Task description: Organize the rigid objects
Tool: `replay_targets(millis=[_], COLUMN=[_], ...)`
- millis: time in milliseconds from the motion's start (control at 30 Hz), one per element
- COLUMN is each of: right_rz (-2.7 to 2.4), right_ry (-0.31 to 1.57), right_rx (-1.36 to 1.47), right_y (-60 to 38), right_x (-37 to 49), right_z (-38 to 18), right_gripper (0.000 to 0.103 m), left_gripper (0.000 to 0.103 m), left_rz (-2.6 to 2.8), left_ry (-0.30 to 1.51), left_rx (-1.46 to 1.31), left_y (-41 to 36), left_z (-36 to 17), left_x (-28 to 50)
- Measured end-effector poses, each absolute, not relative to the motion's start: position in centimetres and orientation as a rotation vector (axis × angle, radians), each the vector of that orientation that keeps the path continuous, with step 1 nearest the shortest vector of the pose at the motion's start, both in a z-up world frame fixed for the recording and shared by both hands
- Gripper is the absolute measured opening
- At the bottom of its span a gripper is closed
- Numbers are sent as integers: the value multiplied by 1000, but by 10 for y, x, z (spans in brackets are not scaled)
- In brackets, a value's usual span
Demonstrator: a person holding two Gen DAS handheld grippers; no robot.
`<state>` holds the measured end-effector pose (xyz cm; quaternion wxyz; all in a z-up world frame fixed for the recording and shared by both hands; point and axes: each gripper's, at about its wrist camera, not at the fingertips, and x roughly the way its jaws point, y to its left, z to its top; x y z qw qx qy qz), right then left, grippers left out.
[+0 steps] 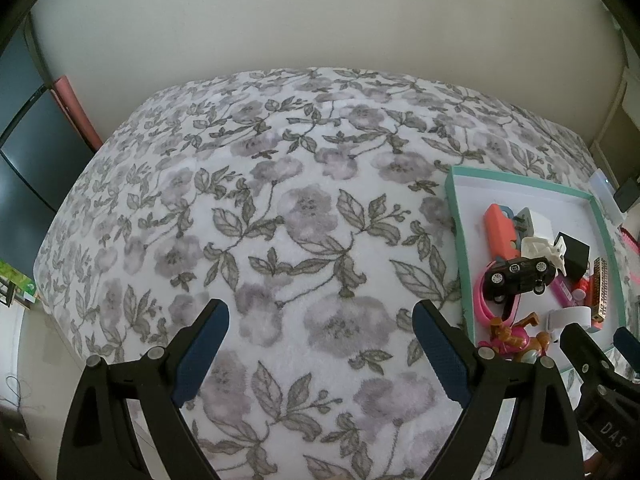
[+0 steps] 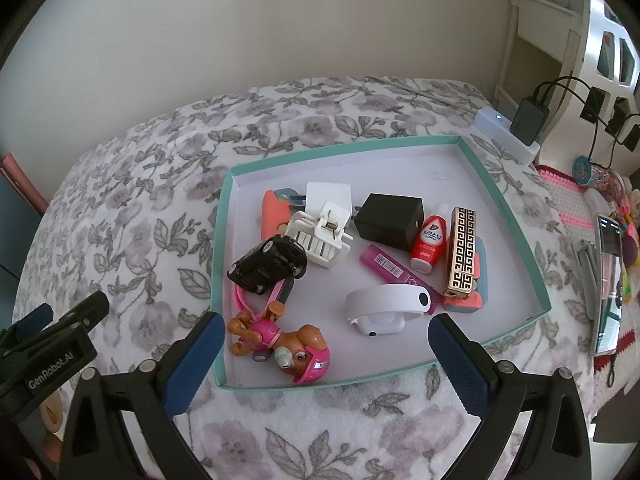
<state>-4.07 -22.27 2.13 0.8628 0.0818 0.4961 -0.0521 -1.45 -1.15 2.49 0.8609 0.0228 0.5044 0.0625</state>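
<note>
A teal-rimmed white tray (image 2: 516, 240) lies on a floral blanket (image 1: 280, 200); it also shows at the right of the left wrist view (image 1: 456, 216). It holds a black toy car (image 2: 268, 264), a white hair claw (image 2: 324, 232), a black charger cube (image 2: 390, 220), a red LION bottle (image 2: 428, 242), a gold patterned harmonica (image 2: 462, 254), a magenta tube (image 2: 390, 268), a white curved device (image 2: 386, 306) and a pink dog figure (image 2: 284, 346). My right gripper (image 2: 326, 340) is open and empty over the tray's near edge. My left gripper (image 1: 320, 328) is open and empty over bare blanket, left of the tray.
A white power strip (image 2: 506, 134) with a black adapter sits beyond the tray. A phone (image 2: 608, 284) and small colourful items lie on a knitted mat at the right. A wall runs behind the bed. A dark cabinet (image 1: 28, 152) stands at the left.
</note>
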Motion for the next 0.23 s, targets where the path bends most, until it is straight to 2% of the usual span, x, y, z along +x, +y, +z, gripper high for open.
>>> replay_targets(millis=[233], right_rz=[-111], right_ry=[1041], right_rx=[170], right_y=[-222], right_x=[-41], right_z=[21], right_gripper=[103], left_gripper=[93], left_rz=[123], left_ry=[1048], left_rx=[53], left_y=[-15], left_z=[26], left_x=[-16])
